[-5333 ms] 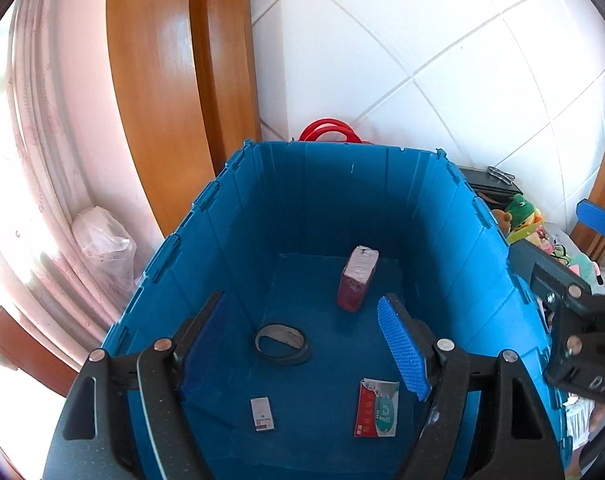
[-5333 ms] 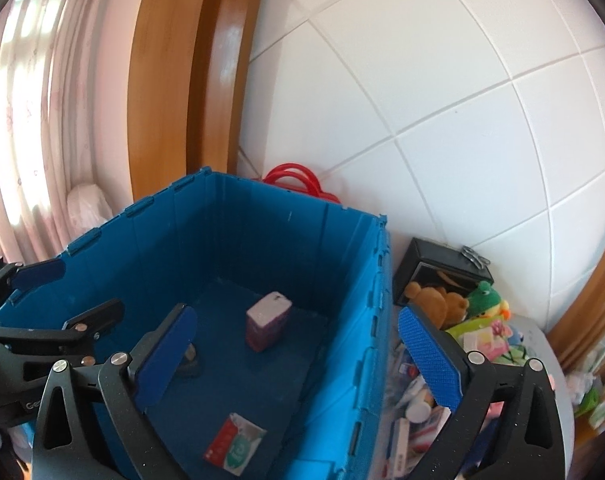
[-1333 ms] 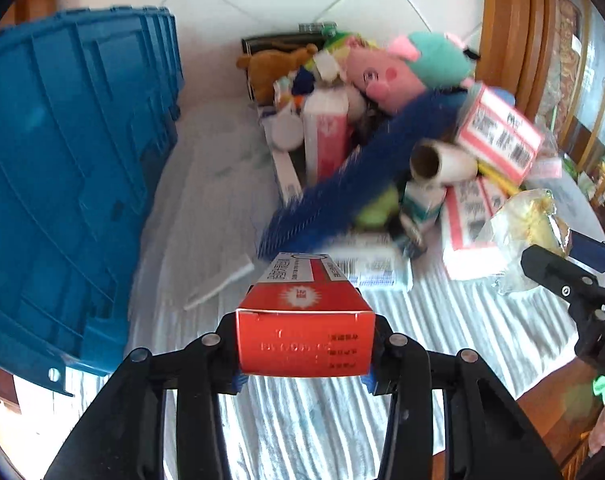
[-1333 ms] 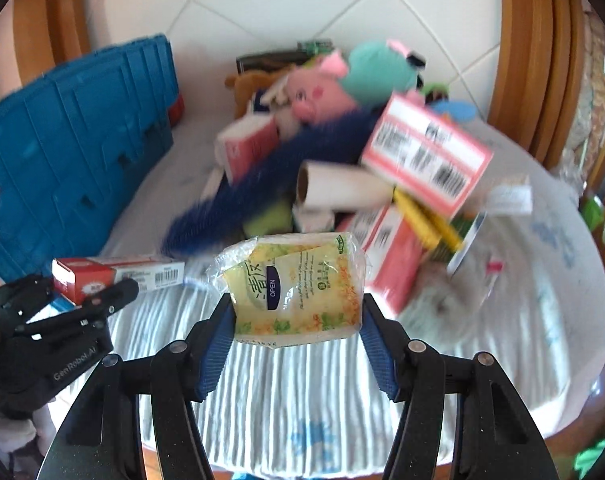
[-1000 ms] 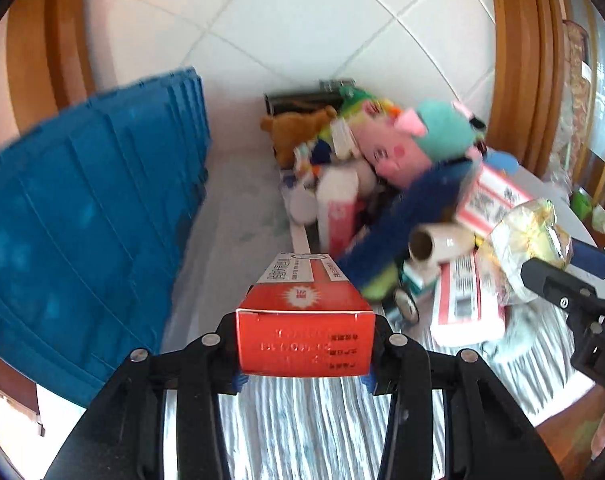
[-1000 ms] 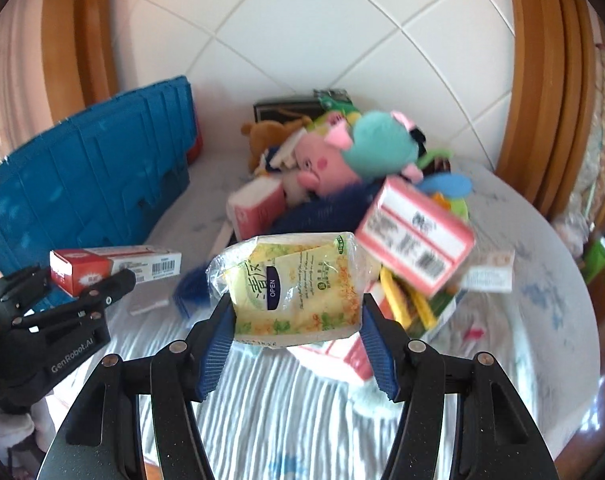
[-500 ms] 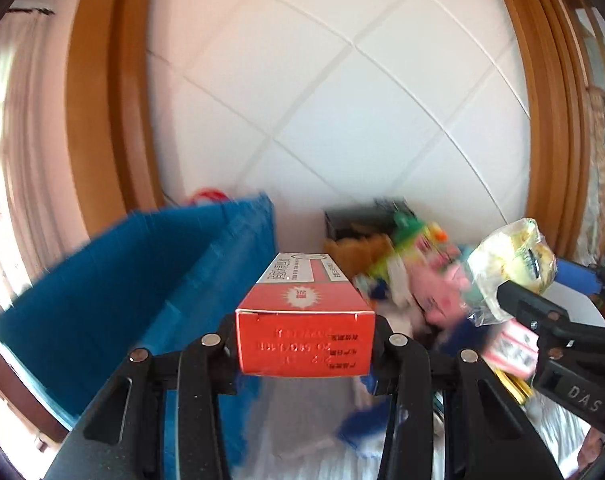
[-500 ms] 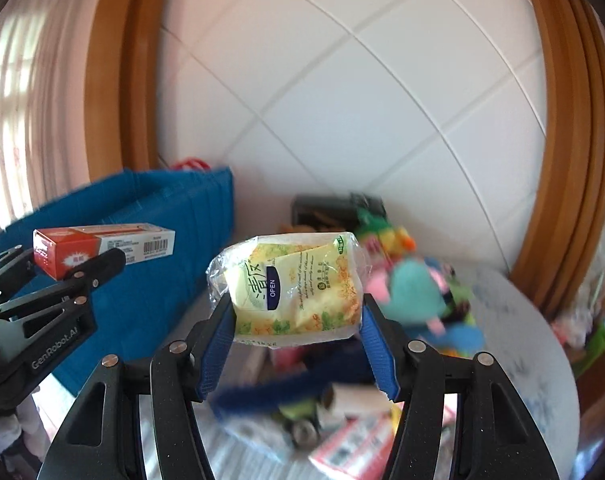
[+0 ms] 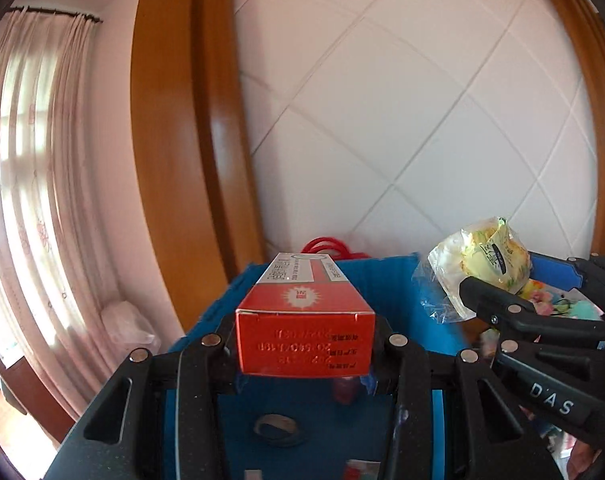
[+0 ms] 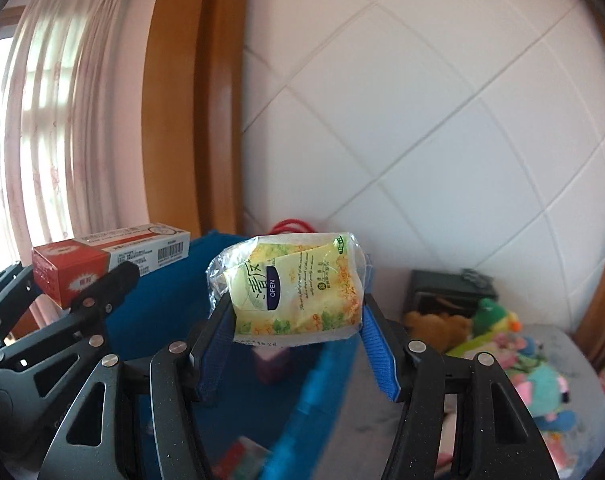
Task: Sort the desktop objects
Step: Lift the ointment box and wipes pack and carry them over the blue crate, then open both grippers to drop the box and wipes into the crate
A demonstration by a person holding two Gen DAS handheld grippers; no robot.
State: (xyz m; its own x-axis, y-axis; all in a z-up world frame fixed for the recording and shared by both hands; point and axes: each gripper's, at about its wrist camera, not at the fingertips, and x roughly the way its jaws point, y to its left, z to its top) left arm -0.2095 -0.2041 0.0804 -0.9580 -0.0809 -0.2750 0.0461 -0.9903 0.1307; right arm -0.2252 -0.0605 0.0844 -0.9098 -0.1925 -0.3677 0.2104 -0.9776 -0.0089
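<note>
The red box (image 9: 304, 334) sits clamped in the left gripper (image 9: 304, 364) above the blue crate (image 9: 386, 280), hiding most of the blurred items inside. The right gripper (image 10: 296, 346) pinches a yellow tissue pack (image 10: 290, 290) over the crate's right wall.

Left gripper (image 9: 304, 364): black speckled frame, silver round screws. Right gripper (image 10: 296, 354): same build, blue ribbed pads, side lettering apparently "DAS".

White diamond-tiled wall (image 9: 402, 92), wooden trim (image 9: 182, 120), sunlit curtain (image 9: 34, 160)
</note>
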